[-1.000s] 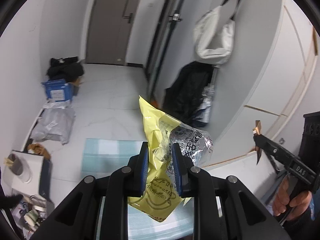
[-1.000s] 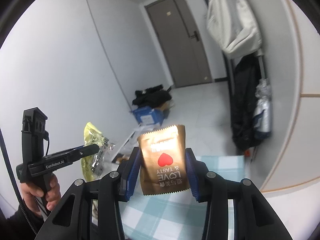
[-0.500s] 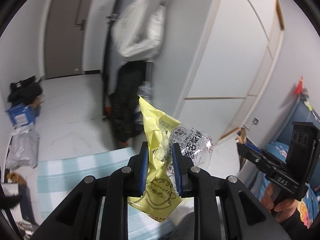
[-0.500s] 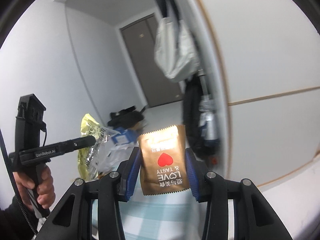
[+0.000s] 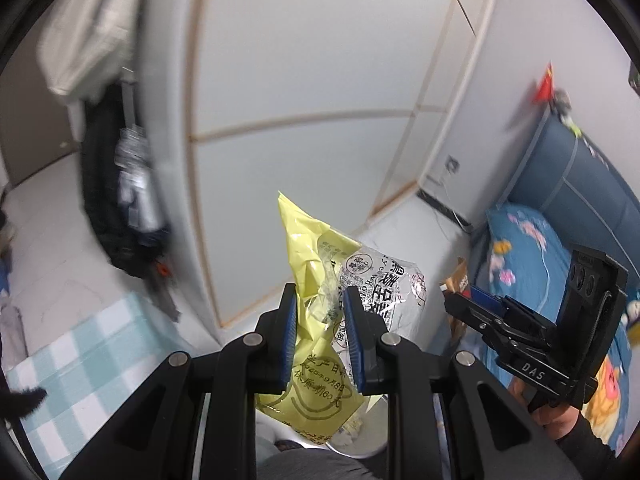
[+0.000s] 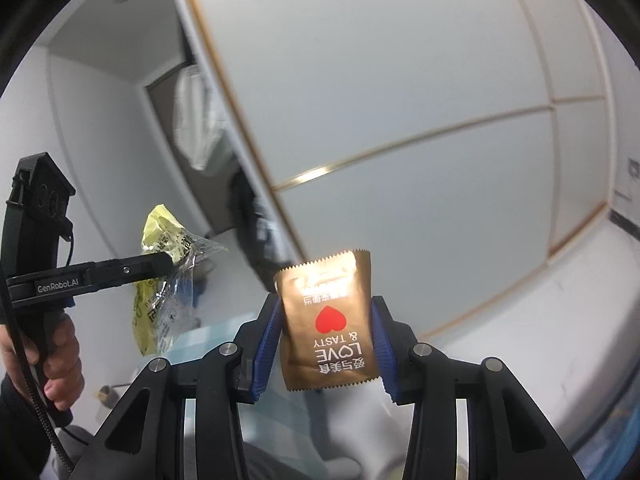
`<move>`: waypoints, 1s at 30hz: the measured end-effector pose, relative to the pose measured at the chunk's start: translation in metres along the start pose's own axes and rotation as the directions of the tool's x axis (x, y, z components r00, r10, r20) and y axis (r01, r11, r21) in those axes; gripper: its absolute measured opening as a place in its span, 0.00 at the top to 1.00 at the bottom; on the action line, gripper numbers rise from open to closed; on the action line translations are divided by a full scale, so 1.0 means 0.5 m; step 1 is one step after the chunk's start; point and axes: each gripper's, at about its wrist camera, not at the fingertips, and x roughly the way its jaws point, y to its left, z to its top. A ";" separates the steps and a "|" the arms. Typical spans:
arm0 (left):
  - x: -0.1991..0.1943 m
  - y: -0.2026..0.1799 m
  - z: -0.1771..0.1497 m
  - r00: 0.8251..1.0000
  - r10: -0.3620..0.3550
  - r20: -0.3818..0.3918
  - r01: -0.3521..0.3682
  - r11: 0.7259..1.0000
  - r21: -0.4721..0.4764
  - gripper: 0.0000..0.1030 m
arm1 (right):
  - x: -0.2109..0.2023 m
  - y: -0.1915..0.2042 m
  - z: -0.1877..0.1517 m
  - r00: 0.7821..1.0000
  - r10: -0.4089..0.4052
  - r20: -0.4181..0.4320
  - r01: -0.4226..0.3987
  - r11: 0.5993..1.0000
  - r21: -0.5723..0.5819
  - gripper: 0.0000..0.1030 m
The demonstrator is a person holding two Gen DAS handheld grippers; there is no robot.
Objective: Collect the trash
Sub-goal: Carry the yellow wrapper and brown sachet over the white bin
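Both views have been swung from the doorway toward the blue bed point(image 5: 560, 240) — the yellow wrapper point(image 5: 316, 280) is kept pinched in the left gripper point(image 5: 318, 316), the brown sachet point(image 6: 326, 316) clamped in the right gripper point(image 6: 326, 344) (a bin is probably being sought).

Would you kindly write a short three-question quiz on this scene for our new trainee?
1. True or false: the left gripper is shut on a yellow wrapper.
2. The brown packet in the right gripper shows: A) a star, B) a red heart, C) a leaf.
3. Fill in: the English words printed on that packet are "LOVE & ____".

Key: 1 true; 2 B; 3 TASTY.
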 end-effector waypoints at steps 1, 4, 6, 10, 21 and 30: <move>0.020 -0.011 -0.002 1.000 -0.011 -0.025 0.011 1.000 0.007 0.83 | 0.000 -0.024 -0.011 1.000 -0.019 -0.010 0.019 1.000 0.016 0.59; 0.084 -0.052 -0.001 0.995 -0.022 -0.097 0.026 0.999 0.036 0.83 | -0.003 -0.082 -0.049 0.998 -0.046 -0.033 0.048 0.996 0.070 0.59; 0.126 -0.072 -0.007 0.989 -0.016 -0.147 0.026 0.997 0.066 0.83 | -0.010 -0.119 -0.070 0.998 -0.055 -0.037 0.059 0.993 0.102 0.59; 0.218 -0.096 -0.025 0.960 -0.026 -0.278 0.050 0.995 0.083 0.83 | -0.006 -0.179 -0.110 0.992 -0.102 -0.076 0.111 0.985 0.134 0.59; 0.418 -0.133 -0.105 0.828 0.046 -0.559 0.057 0.985 0.165 0.83 | 0.064 -0.240 -0.281 0.927 -0.181 -0.328 0.234 0.964 0.128 0.59; 0.535 -0.135 -0.224 0.628 0.131 -0.767 0.076 0.971 0.229 0.83 | 0.104 -0.268 -0.404 0.872 -0.140 -0.470 0.252 0.950 0.183 0.59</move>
